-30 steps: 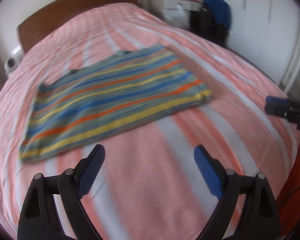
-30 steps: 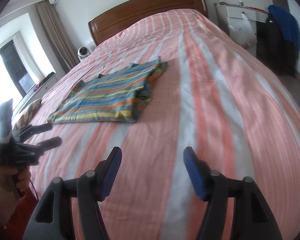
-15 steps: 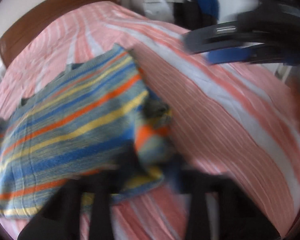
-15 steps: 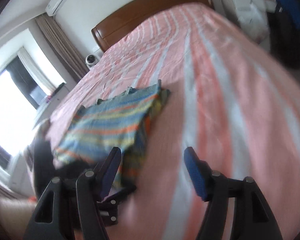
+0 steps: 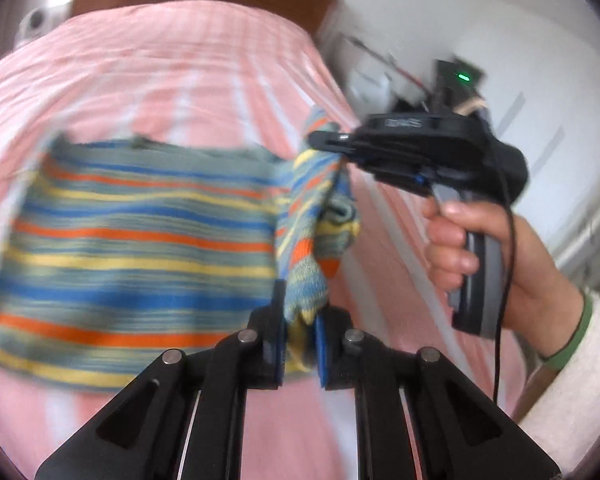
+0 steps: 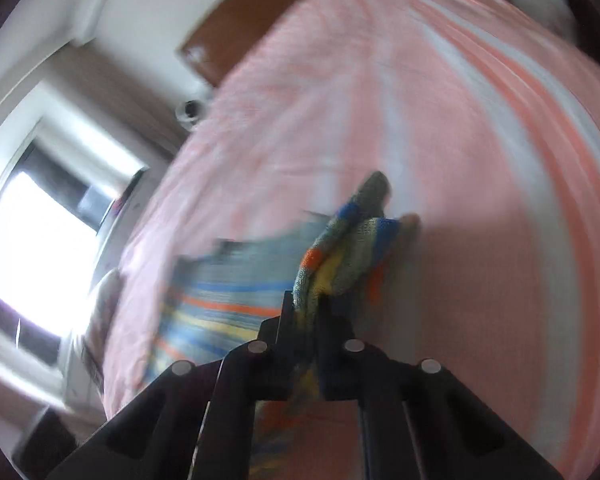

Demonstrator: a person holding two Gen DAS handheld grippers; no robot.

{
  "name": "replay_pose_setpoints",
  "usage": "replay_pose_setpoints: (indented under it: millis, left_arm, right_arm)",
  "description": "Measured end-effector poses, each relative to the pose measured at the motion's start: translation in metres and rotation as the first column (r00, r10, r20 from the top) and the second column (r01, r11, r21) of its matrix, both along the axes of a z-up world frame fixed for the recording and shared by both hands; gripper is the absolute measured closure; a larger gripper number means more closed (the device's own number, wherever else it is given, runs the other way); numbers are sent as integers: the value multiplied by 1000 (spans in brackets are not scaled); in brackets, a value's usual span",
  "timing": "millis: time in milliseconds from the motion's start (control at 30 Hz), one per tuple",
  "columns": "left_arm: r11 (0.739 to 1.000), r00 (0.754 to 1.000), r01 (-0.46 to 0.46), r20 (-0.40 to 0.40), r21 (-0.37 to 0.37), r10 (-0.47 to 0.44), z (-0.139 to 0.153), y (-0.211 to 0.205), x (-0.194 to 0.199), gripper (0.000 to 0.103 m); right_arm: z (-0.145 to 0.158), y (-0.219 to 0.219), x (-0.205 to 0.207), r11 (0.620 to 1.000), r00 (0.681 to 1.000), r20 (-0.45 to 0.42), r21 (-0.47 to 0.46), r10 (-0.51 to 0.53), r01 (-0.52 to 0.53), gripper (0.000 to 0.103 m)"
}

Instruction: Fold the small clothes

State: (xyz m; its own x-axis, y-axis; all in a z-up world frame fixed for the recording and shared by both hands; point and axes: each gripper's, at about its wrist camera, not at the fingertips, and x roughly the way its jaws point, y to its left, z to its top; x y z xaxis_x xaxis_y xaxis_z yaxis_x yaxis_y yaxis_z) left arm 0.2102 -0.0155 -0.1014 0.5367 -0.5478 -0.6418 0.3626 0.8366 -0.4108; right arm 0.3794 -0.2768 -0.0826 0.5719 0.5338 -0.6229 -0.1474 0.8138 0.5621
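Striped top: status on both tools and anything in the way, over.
Left tool closing on striped top, near edge. Right tool shut on the same edge, farther along. Edge lifted off the bed. Nothing in the way.

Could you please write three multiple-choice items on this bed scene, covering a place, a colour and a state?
1. Where does the striped garment lie?
A. on the pink striped bedspread
B. on a chair
C. on the floor
2. Which colour is among its stripes?
A. purple
B. orange
C. black
3. What is the left gripper doing?
A. hanging open
B. gripping a hanger
C. pinching the garment's edge

Answers: 1 A, bedspread shows all around it; 2 B, orange bands run across it; 3 C, cloth sits between the closing jaws.
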Motion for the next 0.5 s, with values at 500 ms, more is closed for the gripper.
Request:
replay_pose_setpoints:
  millis: [500]
  left_arm:
    - [930, 921, -363, -128, 64, 368, -30, 170, 6, 53]
  right_arm:
    - [-9, 269, 39, 960, 961, 37, -83, 273, -269, 59]
